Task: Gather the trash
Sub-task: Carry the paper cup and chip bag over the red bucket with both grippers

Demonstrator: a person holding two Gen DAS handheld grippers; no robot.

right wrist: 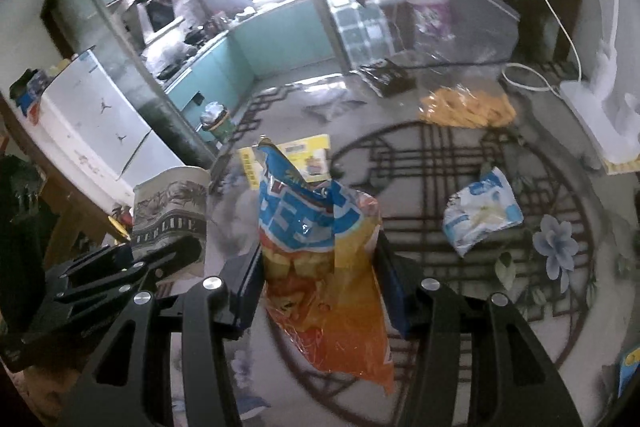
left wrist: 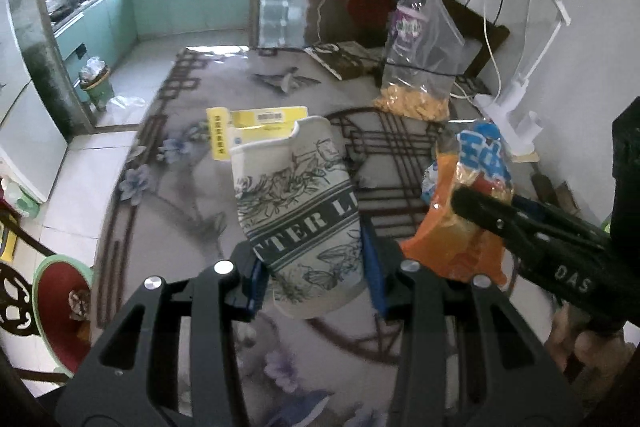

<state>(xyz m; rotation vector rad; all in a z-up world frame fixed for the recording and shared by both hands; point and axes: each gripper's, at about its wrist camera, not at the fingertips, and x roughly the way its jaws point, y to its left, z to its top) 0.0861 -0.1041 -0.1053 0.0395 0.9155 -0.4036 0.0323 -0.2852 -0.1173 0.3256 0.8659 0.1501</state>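
Trash in both grips at once: the left gripper is clamped on a crushed paper cup with a dark floral print and a lettered band, the cup pinched between the blue pads and lifted clear of the table, its torn rim pointing away from the camera. Just beside it, the right gripper is closed on an orange and blue snack bag, the crinkled wrapper standing up between the fingers and hanging below them, also off the surface. From the left wrist view that same bag sits to the right of the cup, with the other tool's black finger across it. Underneath lies a table covered in a grey cloth with brown lattice lines and pale blue flowers. Still on it: a yellow card package beyond the cup, a small blue and white wrapper lying flat to the right of the snack bag, and farther back a clear plastic bag with orange pieces at its bottom. A white desk lamp stands at the far right edge near the wall. Off past the table edge, a small green bin sits on the tiled floor by teal kitchen cabinets.
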